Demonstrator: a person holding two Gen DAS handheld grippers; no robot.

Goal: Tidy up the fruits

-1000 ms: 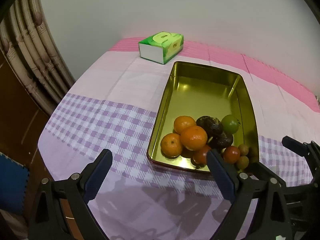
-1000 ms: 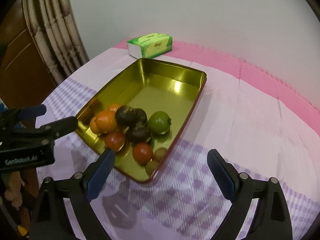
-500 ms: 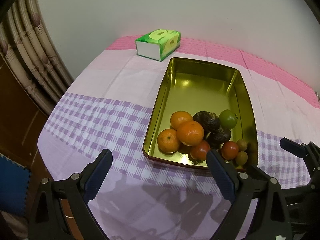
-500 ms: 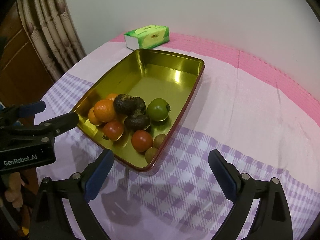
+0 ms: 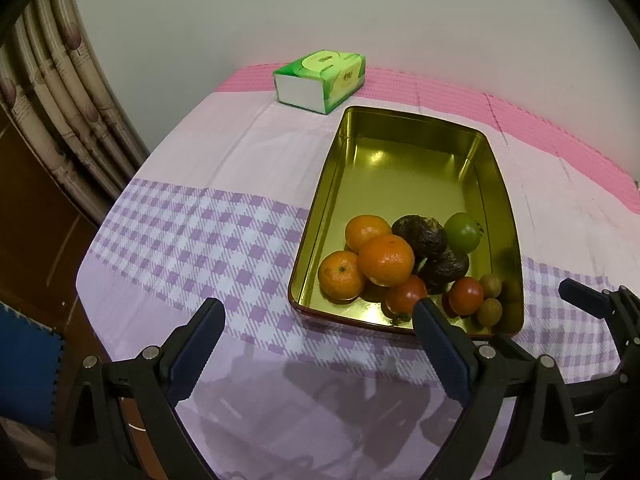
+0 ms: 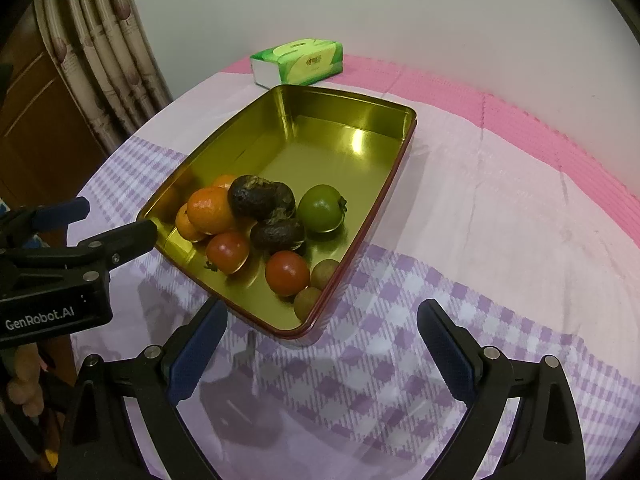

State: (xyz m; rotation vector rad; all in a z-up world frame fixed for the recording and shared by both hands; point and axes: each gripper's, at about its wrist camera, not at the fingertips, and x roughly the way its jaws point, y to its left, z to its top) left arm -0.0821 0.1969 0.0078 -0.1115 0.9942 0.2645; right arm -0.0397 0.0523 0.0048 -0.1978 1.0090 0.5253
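A gold metal tray (image 5: 404,168) (image 6: 320,136) lies on the table. Its near end holds three oranges (image 5: 386,260) (image 6: 210,210), two red tomatoes (image 5: 466,295) (image 6: 287,273), a green fruit (image 5: 462,233) (image 6: 322,208), two dark wrinkled fruits (image 5: 420,232) (image 6: 262,197) and two small brown fruits (image 5: 490,312) (image 6: 307,302). My left gripper (image 5: 318,346) is open and empty just in front of the tray's near left corner. My right gripper (image 6: 322,350) is open and empty just in front of the tray's near right corner.
A green tissue box (image 5: 320,80) (image 6: 298,65) stands behind the tray near the white wall. A pink and purple checked cloth (image 5: 208,236) covers the round table. Curtains (image 5: 52,92) and a wooden door hang at the left.
Both grippers have drawn back and up from the tray. The tray and fruits appear farther from the fingers. Both stay open.
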